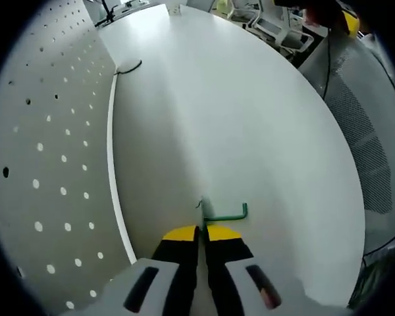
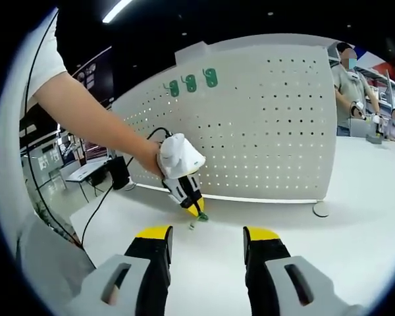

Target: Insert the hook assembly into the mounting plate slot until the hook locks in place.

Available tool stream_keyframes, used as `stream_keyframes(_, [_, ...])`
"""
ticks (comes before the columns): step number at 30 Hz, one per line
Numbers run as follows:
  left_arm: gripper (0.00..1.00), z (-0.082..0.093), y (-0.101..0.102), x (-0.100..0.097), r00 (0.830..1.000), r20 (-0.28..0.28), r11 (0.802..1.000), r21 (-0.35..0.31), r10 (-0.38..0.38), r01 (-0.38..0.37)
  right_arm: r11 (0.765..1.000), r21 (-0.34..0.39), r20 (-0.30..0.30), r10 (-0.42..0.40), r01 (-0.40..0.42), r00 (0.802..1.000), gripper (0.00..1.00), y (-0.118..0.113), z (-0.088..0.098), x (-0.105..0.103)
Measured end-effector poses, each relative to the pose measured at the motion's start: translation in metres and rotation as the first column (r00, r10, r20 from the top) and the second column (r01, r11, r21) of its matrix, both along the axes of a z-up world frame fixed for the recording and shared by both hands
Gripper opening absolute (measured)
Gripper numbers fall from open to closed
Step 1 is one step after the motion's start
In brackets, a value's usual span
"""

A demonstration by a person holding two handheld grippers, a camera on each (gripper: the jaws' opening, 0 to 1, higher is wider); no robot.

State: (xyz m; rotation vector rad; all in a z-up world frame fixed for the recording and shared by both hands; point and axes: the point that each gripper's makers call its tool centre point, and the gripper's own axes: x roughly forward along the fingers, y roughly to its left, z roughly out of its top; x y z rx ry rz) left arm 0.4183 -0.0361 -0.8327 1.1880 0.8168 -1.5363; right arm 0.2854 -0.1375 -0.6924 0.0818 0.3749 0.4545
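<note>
In the left gripper view my left gripper [image 1: 202,230] is shut on a green hook [image 1: 225,214], whose bent wire sticks out to the right just above the white table. The white pegboard mounting plate [image 1: 46,151] stands upright along the left. The right gripper view shows the same left gripper [image 2: 196,212] held by a person's hand, tip down near the table in front of the pegboard [image 2: 263,125], with the hook [image 2: 199,219] at its tip. Three green hooks [image 2: 190,83] hang near the board's top left. My right gripper [image 2: 208,238] stands open, holding nothing.
The pegboard rests on round feet [image 2: 321,209] on the white table [image 1: 250,131]. A black cable [image 2: 102,197] trails from the left gripper. A mesh chair [image 1: 362,131] stands past the table's edge. A person [image 2: 349,85] stands at the far right near other desks.
</note>
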Motion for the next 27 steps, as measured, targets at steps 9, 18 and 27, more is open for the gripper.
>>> stream_keyframes(9, [0.03,-0.0005,0.0003,0.0005,1.0,-0.004,1.0,-0.006,0.01,-0.01,1.0,-0.001,0.0,0.001,-0.001,1.0,0.41,0.0001,0.0002,-0.0003])
stream_keyframes(18, [0.03,-0.0006,0.0003,-0.0001,1.0,0.001,1.0,-0.013,0.0,0.0,1.0,0.001,-0.003,0.005,-0.005,1.0,0.41,0.0005,-0.0005,-0.001])
stream_keyframes(27, [0.02,0.0004,0.0003,0.0005,0.999,0.013,0.999,-0.032,0.044,-0.044,1.0,0.004,-0.003,0.0,0.0,1.0,0.41,-0.0009,0.0,-0.001])
